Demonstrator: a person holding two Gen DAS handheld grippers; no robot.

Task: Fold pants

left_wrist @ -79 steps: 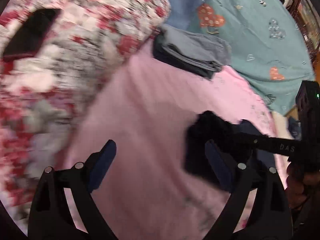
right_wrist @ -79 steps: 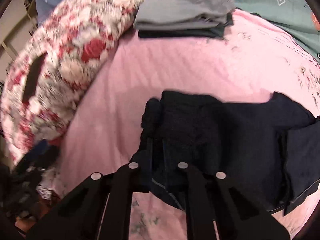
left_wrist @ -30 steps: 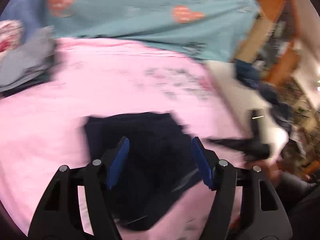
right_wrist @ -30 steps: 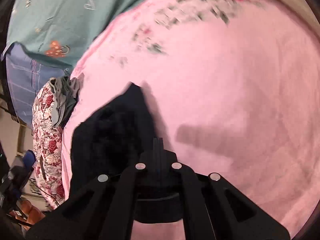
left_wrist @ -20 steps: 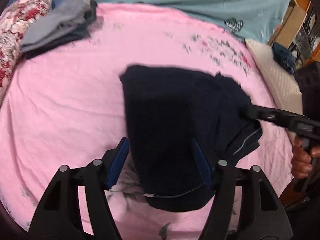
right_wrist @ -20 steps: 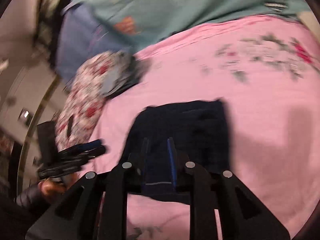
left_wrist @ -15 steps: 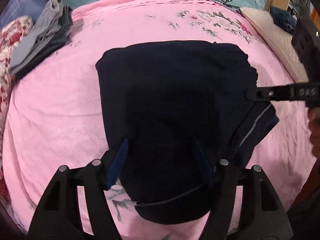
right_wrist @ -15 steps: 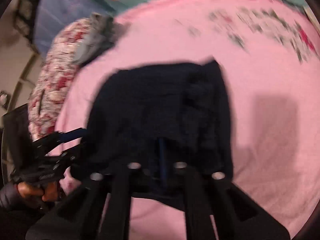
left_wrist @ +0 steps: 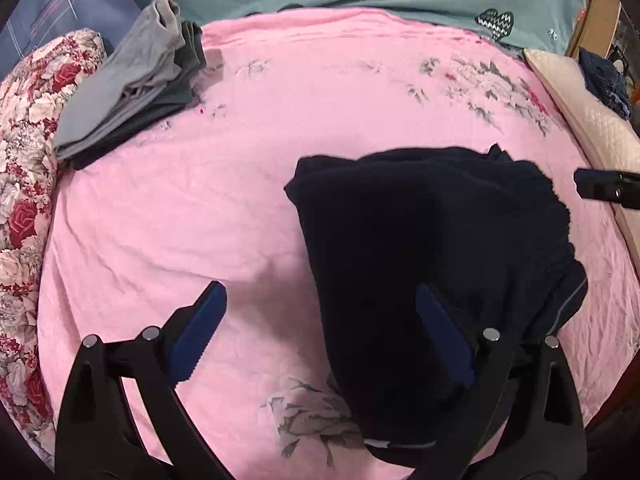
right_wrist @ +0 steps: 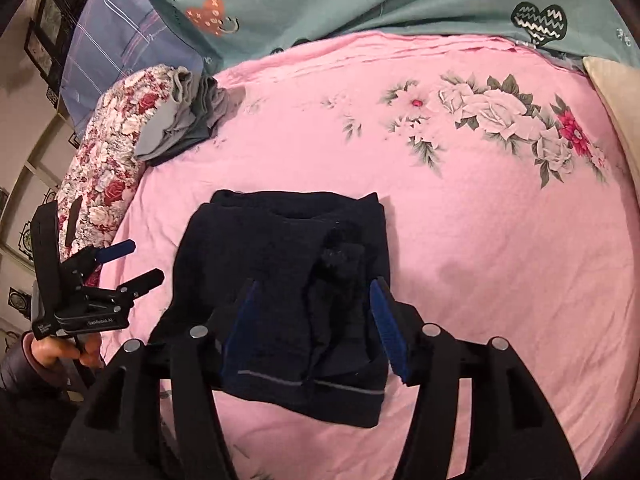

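**Both claws released above the folded dark pants**

I have my left gripper (left_wrist: 320, 320) spread wide, its blue-padded fingers (left_wrist: 198, 330) hovering low over the sheet; the right-hand pad sits above the near edge of the folded navy-black pants (left_wrist: 420, 260), gripping nothing. My right gripper (right_wrist: 314, 328) is also released, its jaws parted over the near hem of the same bundle (right_wrist: 288, 280), with cloth showing between the pads but not pinched. From the right wrist camera I see my left hand (right_wrist: 56, 354) clenched round its tool's handle at the bed's left edge; a small white label on that tool is too tiny for me to read.

The pants lie folded into a compact, roughly square stack with a thin grey stripe along the near hem, resting on a pink floral bedsheet (right_wrist: 480, 220). Well apart at the far left, a folded pile of grey garments (left_wrist: 128, 84) leans against a red-and-white rose-print cushion (left_wrist: 24, 160). Behind stretches a teal quilt with hearts and smiley faces (right_wrist: 320, 0); the lettering on it is illegible. A cream quilted pillow (left_wrist: 592, 120) borders the right side.
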